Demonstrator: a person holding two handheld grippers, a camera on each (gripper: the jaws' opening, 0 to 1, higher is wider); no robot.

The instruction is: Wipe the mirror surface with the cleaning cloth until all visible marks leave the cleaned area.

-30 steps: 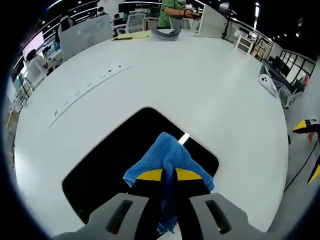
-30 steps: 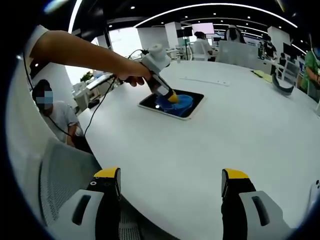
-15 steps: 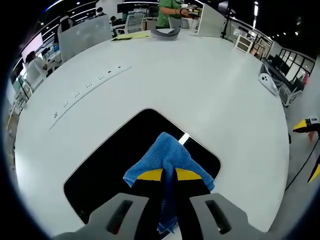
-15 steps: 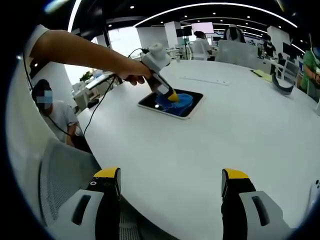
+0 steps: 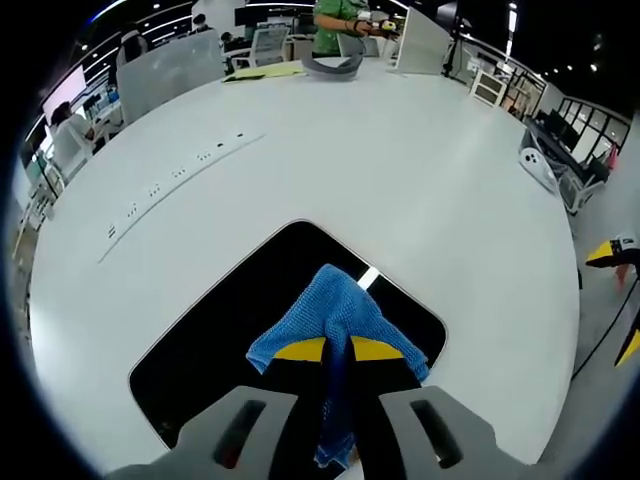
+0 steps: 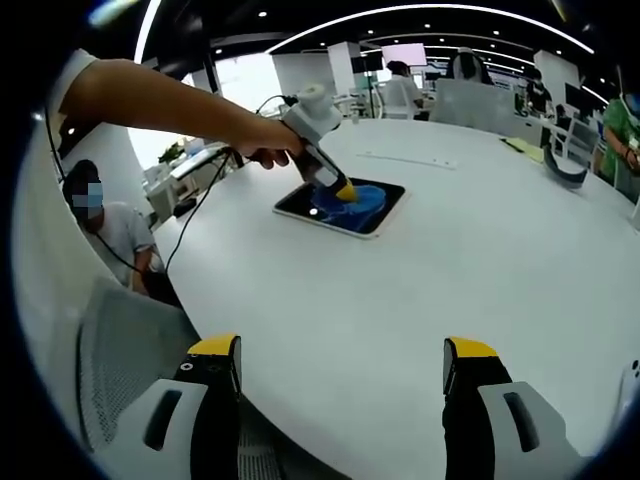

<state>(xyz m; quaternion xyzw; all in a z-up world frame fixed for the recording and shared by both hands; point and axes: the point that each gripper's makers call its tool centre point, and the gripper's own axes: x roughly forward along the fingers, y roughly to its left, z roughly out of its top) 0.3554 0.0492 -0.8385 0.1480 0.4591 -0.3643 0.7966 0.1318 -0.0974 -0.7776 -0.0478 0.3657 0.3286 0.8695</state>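
Our left gripper (image 5: 337, 350) is clamped on the blue cloth (image 5: 338, 318), yellow tips poking out from under the bunched fabric, pressing it onto the mirror (image 5: 230, 330). The mirror's a dark rounded rectangle lying flat on the white table (image 5: 400, 170), one bright strip reflecting beside the cloth. We can't make out any marks on the glass, and its near edge is hidden behind the jaws. Our right gripper (image 6: 340, 362) hangs open over the table edge, well apart from the mirror.
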